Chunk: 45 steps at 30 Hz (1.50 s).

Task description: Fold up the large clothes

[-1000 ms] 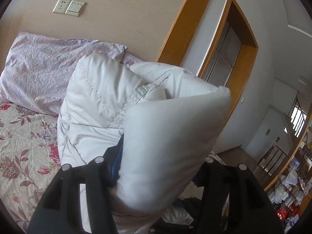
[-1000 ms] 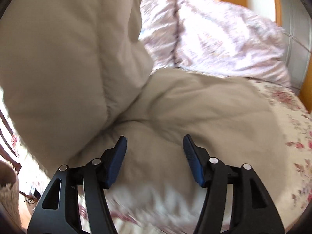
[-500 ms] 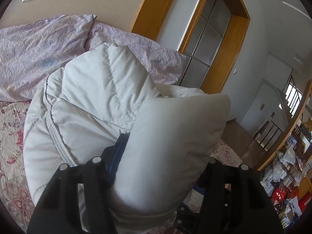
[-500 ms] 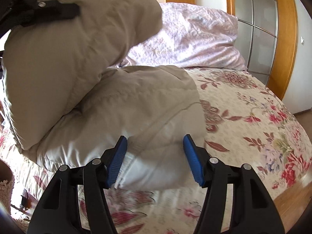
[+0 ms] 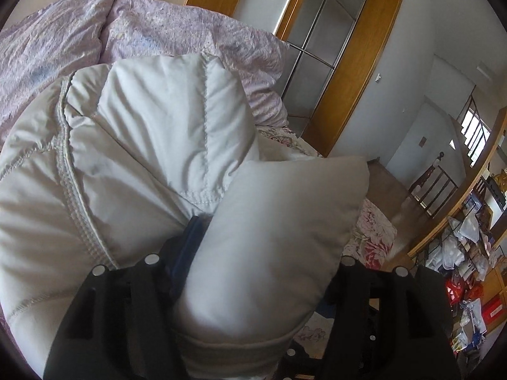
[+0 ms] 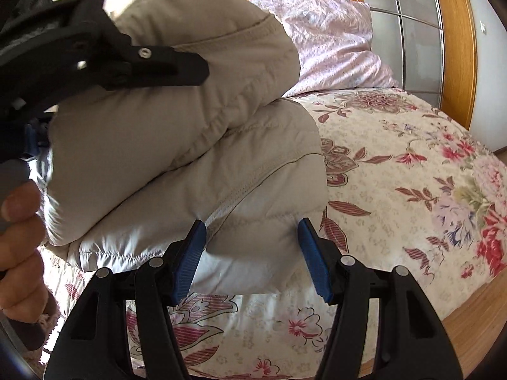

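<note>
A big, puffy off-white down jacket (image 6: 177,158) lies folded over on the flowered bedspread (image 6: 412,171). My left gripper (image 5: 253,253) is shut on a thick fold of the jacket (image 5: 279,231) and holds that top layer over the lower part. The left gripper also shows in the right wrist view (image 6: 202,72), on the upper fold. My right gripper (image 6: 250,247) is open, its blue pads either side of the lower fold's corner, not pressing on it.
Lilac pillows (image 5: 177,28) lie at the head of the bed by a wooden-framed glass door (image 5: 342,44). The bed's edge and wooden floor (image 6: 469,310) are at right. Cluttered shelves (image 5: 469,259) stand far right. A person's hand (image 6: 19,243) is at left.
My left gripper has carried the jacket's fold further over and down onto the lower layer. My right gripper has drawn back to the folded jacket's near corner.
</note>
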Tool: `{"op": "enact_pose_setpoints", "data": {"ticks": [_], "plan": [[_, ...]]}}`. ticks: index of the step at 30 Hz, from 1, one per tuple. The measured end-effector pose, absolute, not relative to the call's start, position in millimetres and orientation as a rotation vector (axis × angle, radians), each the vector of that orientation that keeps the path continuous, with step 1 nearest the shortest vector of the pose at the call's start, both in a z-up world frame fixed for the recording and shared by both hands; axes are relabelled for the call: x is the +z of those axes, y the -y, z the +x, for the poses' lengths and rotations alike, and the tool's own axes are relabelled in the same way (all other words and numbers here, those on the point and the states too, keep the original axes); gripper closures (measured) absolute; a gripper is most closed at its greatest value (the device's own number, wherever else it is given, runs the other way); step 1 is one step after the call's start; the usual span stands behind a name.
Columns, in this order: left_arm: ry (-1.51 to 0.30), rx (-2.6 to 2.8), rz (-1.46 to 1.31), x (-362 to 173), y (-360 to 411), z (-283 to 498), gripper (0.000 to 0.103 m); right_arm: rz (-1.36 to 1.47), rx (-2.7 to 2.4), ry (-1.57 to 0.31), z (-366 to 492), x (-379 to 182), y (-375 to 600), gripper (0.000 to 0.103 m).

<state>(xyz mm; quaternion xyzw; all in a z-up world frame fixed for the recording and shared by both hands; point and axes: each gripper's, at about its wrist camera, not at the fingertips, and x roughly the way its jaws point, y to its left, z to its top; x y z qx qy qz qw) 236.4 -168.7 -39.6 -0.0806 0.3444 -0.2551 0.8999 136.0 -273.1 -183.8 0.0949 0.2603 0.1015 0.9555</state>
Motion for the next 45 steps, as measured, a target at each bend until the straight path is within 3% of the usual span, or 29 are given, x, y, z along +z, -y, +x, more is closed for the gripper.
{"op": "enact_pose_setpoints", "data": {"ticks": [11, 23, 29, 45], "plan": [[-0.769, -0.534, -0.151, -57.9, 190.9, 248.1, 0.025, 0.255, 0.218, -0.546, 130.6, -196.5, 277.1, 0.041], [-0.659, -0.607, -0.195, 2.7, 156.4, 197.3, 0.007, 0.278, 0.215, -0.567, 132.0, -200.4, 278.2, 0.037], [-0.540, -0.416, -0.153, 28.2, 111.6, 186.5, 0.006, 0.277, 0.215, -0.569, 131.6, -200.4, 278.4, 0.037], [-0.603, -0.110, 0.017, -14.1, 78.7, 237.5, 0.007, 0.265, 0.208, -0.575, 130.7, -201.5, 278.3, 0.036]]}}
